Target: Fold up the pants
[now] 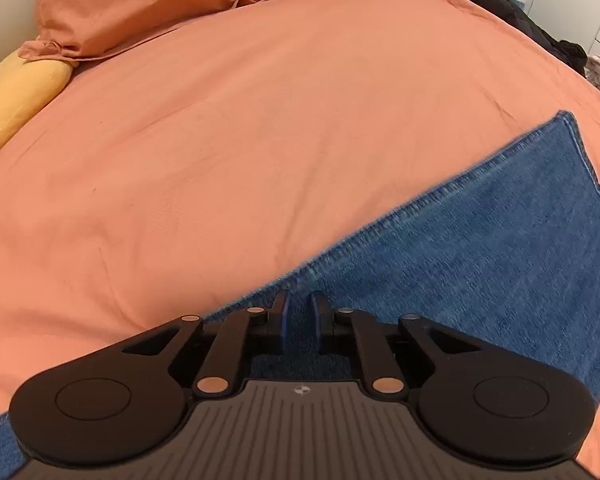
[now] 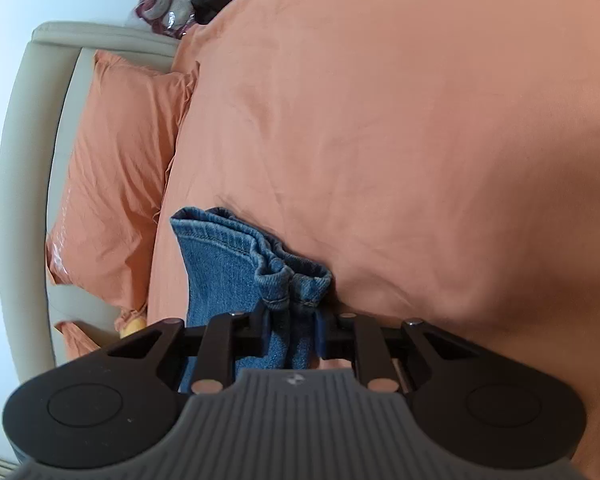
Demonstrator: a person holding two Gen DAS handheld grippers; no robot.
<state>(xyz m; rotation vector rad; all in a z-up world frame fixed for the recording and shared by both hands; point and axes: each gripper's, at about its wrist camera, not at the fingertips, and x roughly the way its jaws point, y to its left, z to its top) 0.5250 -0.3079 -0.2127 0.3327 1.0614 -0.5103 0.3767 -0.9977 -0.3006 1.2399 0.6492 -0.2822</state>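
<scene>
The jeans [image 1: 480,264] lie on the bed [image 1: 260,140], over its orange cover, with both grippers on them. The left gripper [image 1: 299,312] sits at the long stitched side seam, its jaws drawn close with denim between them; it looks like a pinch on the jeans' edge, though a narrow gap shows between the pads. The right gripper [image 2: 292,320] is plainly pinching a bunched hem end of the jeans [image 2: 236,264], the cloth gathered into a fold between its jaws and rising above them.

By my reading the fold is in mid-stroke: each hand has an end or edge, and the jeans are being carried or laid over themselves. The next move calls for both grippers to travel together, keeping the cloth taut so the layers land edge on edge, then to let go only once the denim lies flat. The bunched hem on the right may want smoothing afterwards.

As for containers, there are none to speak of. A pillow [image 2: 116,168] in the same orange rests against the pale headboard [image 2: 24,160], a yellow cushion [image 1: 16,100] beside it, and dark clothing [image 1: 532,20] is heaped at the bed's far edge.
</scene>
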